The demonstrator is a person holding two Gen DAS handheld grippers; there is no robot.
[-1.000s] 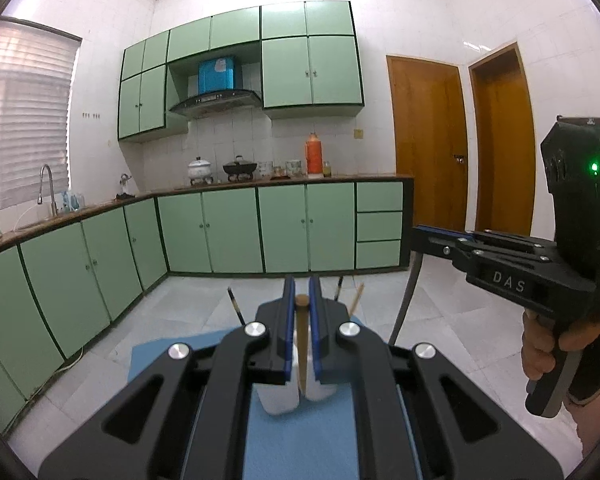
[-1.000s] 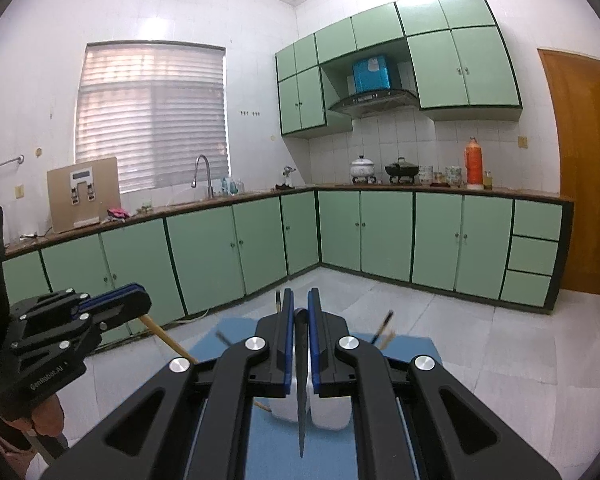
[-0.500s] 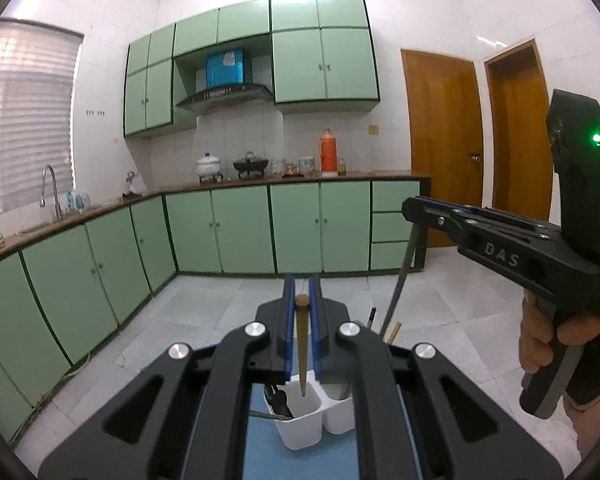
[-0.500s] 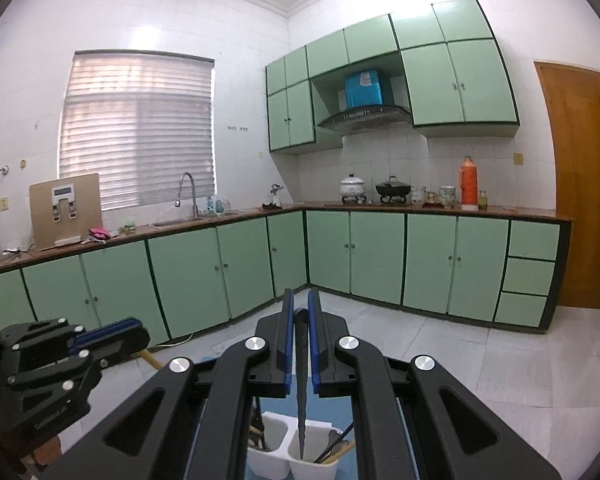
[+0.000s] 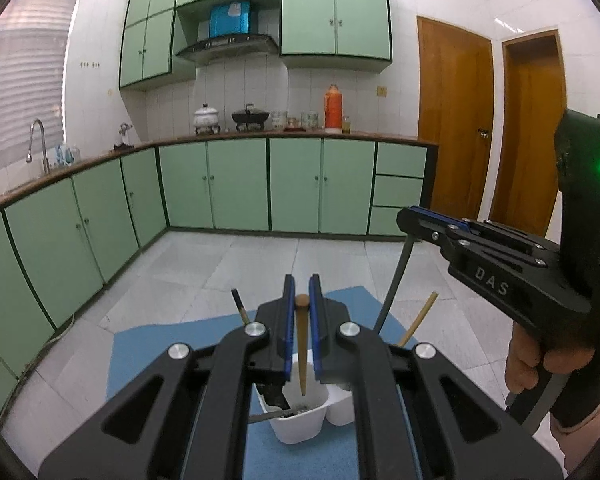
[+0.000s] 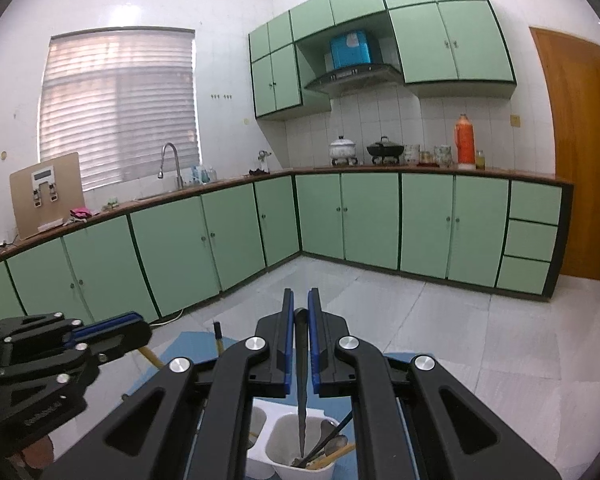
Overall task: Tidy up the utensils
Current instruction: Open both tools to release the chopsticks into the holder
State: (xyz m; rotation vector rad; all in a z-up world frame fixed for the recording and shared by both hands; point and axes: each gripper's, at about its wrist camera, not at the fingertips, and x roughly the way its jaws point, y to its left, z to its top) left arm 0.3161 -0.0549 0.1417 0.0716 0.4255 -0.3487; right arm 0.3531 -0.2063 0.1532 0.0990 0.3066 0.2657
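Left wrist view: left gripper [image 5: 301, 334] clamped on a tapered brown wooden stick [image 5: 301, 344], tip hanging over the left cup of a white plastic two-cup utensil holder [image 5: 300, 424] on a blue mat [image 5: 148, 352]. At right, right gripper [image 5: 410, 222], gripped by a bare hand [image 5: 540, 364], pinching a slim dark grey utensil [image 5: 394, 284].

Right wrist view: same grey utensil [image 6: 301, 376] pinched, pointing down into the right cup [image 6: 296, 444], crowded with utensils. Both grippers tilted slightly downward.
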